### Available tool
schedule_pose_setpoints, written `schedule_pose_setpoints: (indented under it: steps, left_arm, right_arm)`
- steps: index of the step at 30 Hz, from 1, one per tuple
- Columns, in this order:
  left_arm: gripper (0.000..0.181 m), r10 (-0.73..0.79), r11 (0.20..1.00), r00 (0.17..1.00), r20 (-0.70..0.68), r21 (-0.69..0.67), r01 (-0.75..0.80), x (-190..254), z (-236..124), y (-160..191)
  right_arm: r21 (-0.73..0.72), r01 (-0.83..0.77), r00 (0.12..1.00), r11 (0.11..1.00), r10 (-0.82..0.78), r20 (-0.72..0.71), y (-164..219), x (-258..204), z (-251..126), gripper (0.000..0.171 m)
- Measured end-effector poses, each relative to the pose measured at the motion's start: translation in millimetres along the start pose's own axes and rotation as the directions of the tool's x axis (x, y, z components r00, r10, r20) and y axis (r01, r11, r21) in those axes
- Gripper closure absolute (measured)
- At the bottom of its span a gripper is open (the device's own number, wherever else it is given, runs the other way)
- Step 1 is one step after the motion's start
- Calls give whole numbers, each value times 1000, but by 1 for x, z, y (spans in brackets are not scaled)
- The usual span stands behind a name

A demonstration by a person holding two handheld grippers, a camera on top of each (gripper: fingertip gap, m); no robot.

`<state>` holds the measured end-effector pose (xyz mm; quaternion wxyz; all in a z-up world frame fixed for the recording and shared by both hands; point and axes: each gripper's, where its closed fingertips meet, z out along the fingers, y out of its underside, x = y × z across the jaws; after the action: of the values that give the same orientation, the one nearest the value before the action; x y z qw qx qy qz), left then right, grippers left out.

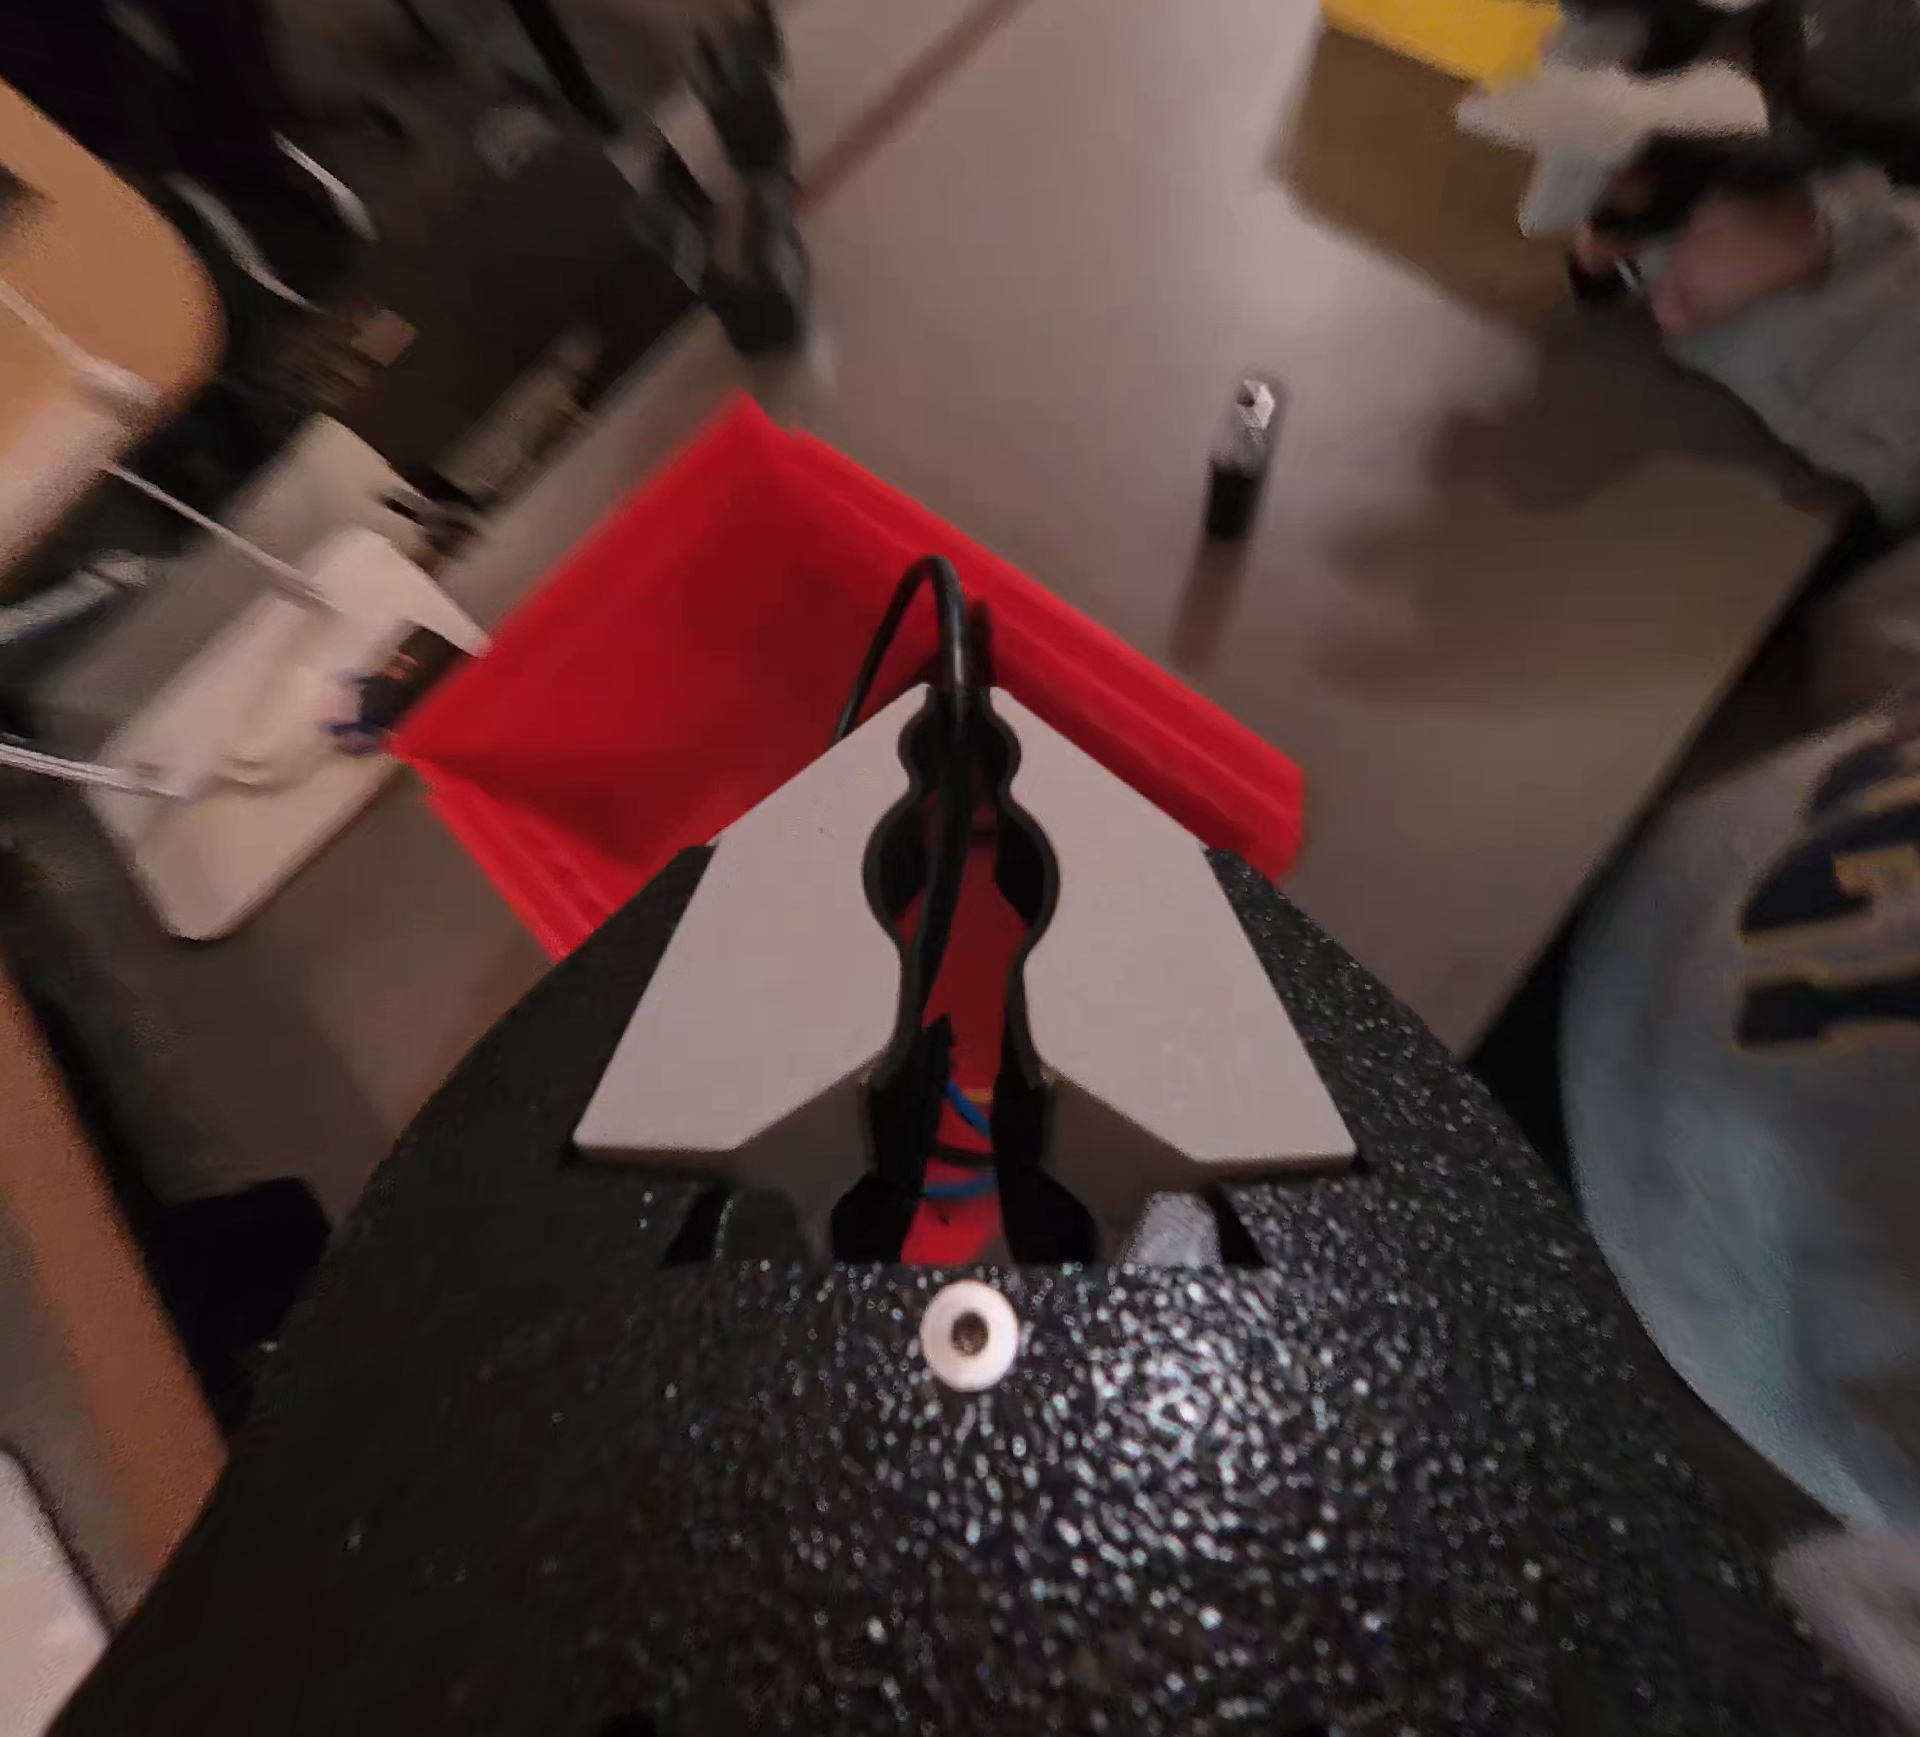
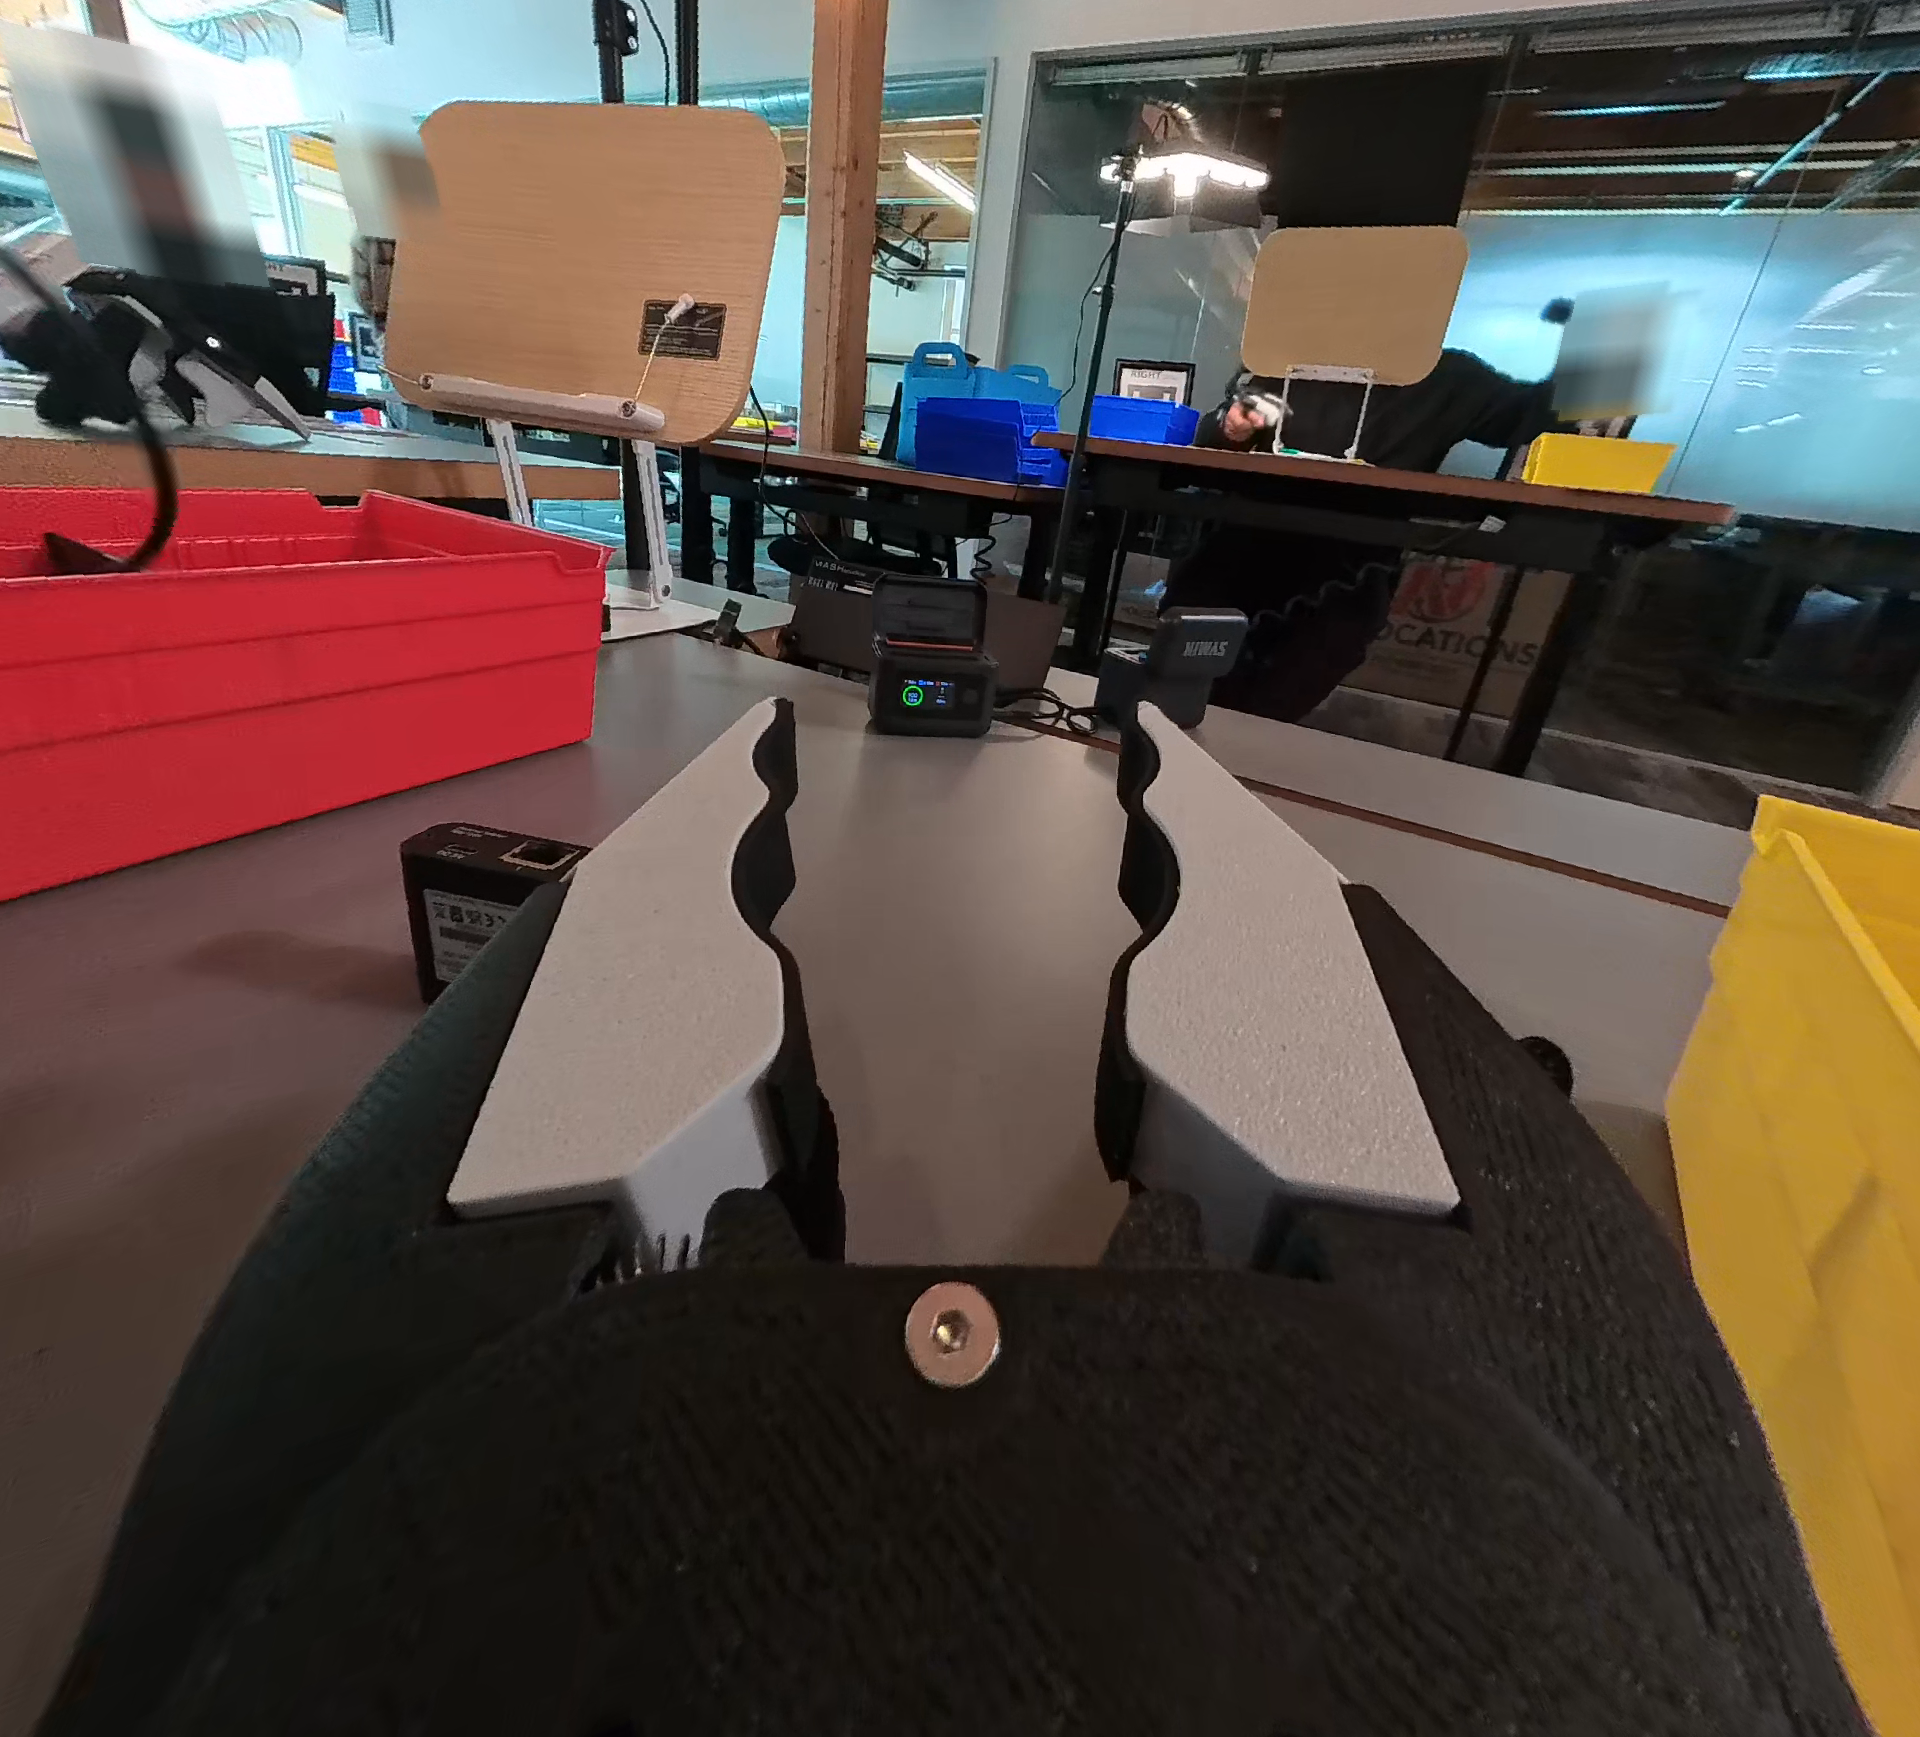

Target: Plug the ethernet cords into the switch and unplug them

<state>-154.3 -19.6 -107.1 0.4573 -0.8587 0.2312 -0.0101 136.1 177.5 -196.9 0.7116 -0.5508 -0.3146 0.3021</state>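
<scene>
Cord [image 1: 940, 638]: thin, black, pinched between my left tongs' [image 1: 958, 700] tips, its loop arching out past them above the red bin [image 1: 665, 648]. In the right view the same cord [image 2: 156, 482] hangs from the left tongs [image 2: 156, 378] and drops into that bin [image 2: 312, 648], where a dark end rests on the bin floor; whether that is the plug I cannot tell. Switch [image 2: 468, 908]: small black box on the grey table [image 2: 208, 1064], just beside my right tongs' [image 2: 956, 731] left finger, port side facing up and away, near the bin's front wall but apart from it. In the left view the switch [image 1: 1242, 461] stands well beyond the bin, alone on the table. Right tongs: fingers wide apart, nothing between them, low over the table. Yellow bin [image 2: 1808, 1168] close on my right. Ahead on the table, a small black device with a lit screen [image 2: 930, 679]. Behind the red bin, a wooden board on a white stand [image 2: 582, 274]. Room: open workshop, wood post [image 2: 847, 129], more tables with blue bins [image 2: 987, 425], a person [image 2: 1351, 492] seated at the far one. Left view is heavily motion-blurred.
</scene>
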Motion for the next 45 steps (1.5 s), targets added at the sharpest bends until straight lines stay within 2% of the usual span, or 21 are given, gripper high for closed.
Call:
schedule_pose_setpoints:
  steps: [1,3,6,10,13,15,18,21,23,28,32,36,41,45]
  left_arm:
    - [178,14,998,999,52,56,-17,-5,-7,-14]
    - [177,46,986,981,187,151,-75,-16,-22,-40]
    - [178,88,953,910,405,231,-195,-30,-48,-76]
    - [178,138,853,850,508,376,-363,-17,-74,-135]
    - [179,175,768,778,603,412,-491,-12,-85,-177]
    - [178,194,710,767,611,452,-539,-5,-86,-208]
    - [178,222,643,804,552,537,-546,5,-72,-248]
    - [178,262,630,824,503,558,-540,7,-33,-274]
    - [178,323,636,835,446,551,-540,11,7,-283]
    - [178,363,763,873,326,433,-479,9,126,-275]
    - [178,454,758,831,322,350,-550,44,178,-251]
    - [177,469,822,854,224,243,-515,75,235,-204]
    - [178,443,881,892,89,140,-451,103,283,-149]
    - [156,314,947,943,-112,114,-301,129,294,-124]
  right_arm:
    - [-1,0,1000,1000,0,0,0,0,0,110]
    - [1,3,1000,1000,-3,-4,0,1,0,110]
    - [6,8,1000,1000,-8,-7,-1,1,-1,112]
    - [5,10,1000,1000,-10,-7,0,1,-1,112]
    - [6,12,1000,1000,-12,-6,0,1,-1,113]
    - [3,14,1000,1000,-14,-9,1,1,-1,113]
    - [6,14,1000,1000,-14,-18,1,3,-1,113]
    - [10,13,1000,1000,-12,-27,0,5,-2,113]
    - [10,17,1000,1000,-16,-27,1,5,-2,113]
    - [-3,43,999,999,-43,-26,3,3,1,114]
    - [2,48,999,999,-48,-27,2,3,1,114]
    - [12,65,997,998,-65,-30,0,2,1,115]
    - [18,61,997,998,-60,-40,-1,4,1,115]
    - [44,72,995,996,-69,-71,-6,8,-1,115]
